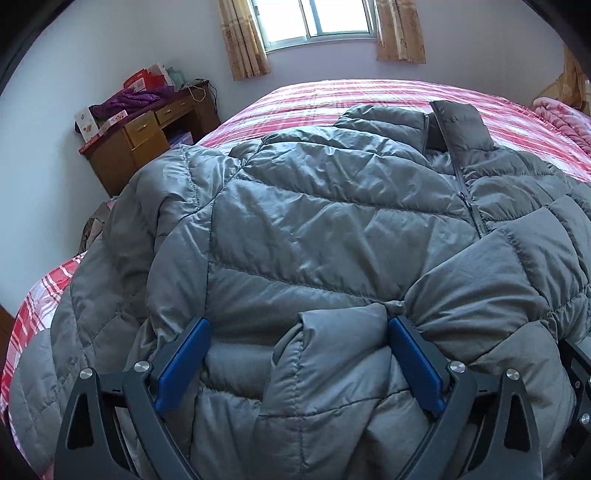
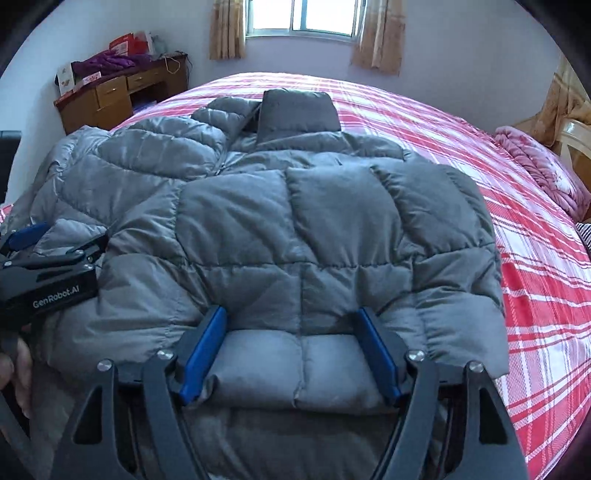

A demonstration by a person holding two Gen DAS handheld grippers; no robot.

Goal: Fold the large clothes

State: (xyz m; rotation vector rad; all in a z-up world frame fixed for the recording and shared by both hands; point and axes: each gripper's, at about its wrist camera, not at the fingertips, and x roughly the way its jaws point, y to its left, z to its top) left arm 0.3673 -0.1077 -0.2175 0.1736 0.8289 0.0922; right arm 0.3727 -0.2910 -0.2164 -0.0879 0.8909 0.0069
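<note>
One grey puffer jacket (image 2: 280, 221) lies spread on the bed (image 2: 480, 155), front up, collar toward the window (image 2: 303, 16). Two grippers are at its near hem. The left gripper (image 1: 297, 328) is spread wide with a puffy fold bulging between its blue pads (image 1: 184, 365); can't tell if they're actually pinching it. The right gripper (image 2: 291, 317) is also wide, hem between the pads, same doubt. One wooden desk (image 2: 110, 96) sits left of the jacket, one pink blanket (image 2: 535, 166) to its right.

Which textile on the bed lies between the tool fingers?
The grey puffer jacket, spread flat across the red plaid bedsheet; its near hem sits between both tools. The pink blanket is bunched at the bed's far right edge, well away from either.
</note>
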